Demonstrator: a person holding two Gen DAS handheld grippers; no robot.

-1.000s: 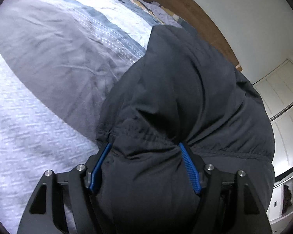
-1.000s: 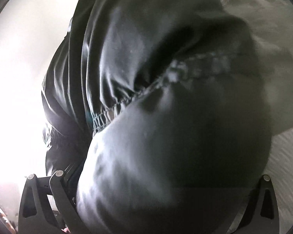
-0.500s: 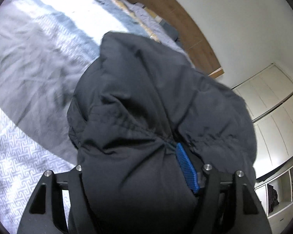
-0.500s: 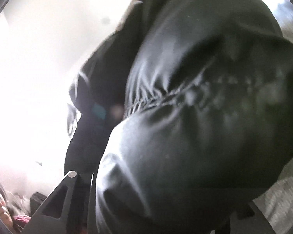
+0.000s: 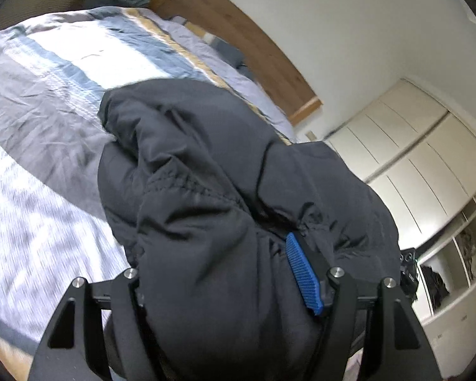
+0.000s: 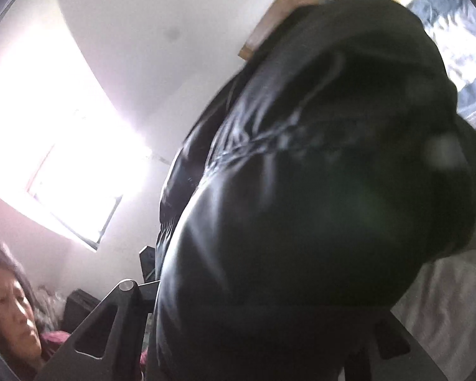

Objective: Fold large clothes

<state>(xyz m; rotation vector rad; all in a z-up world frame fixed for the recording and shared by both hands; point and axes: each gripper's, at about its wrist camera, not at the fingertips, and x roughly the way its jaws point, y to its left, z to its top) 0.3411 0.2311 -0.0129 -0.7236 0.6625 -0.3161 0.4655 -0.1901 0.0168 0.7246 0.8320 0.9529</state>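
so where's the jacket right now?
Bunched in both claws: the jacket fills the left claw in the left wrist view, above the bed, headboard behind; it covers the right view.

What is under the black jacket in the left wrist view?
Under the black jacket, the striped bedcover shows around it. The part directly beneath, and the left tool's left finger, are covered.

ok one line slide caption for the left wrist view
Left gripper clamps a bunched dark puffer jacket above a striped bedspread.
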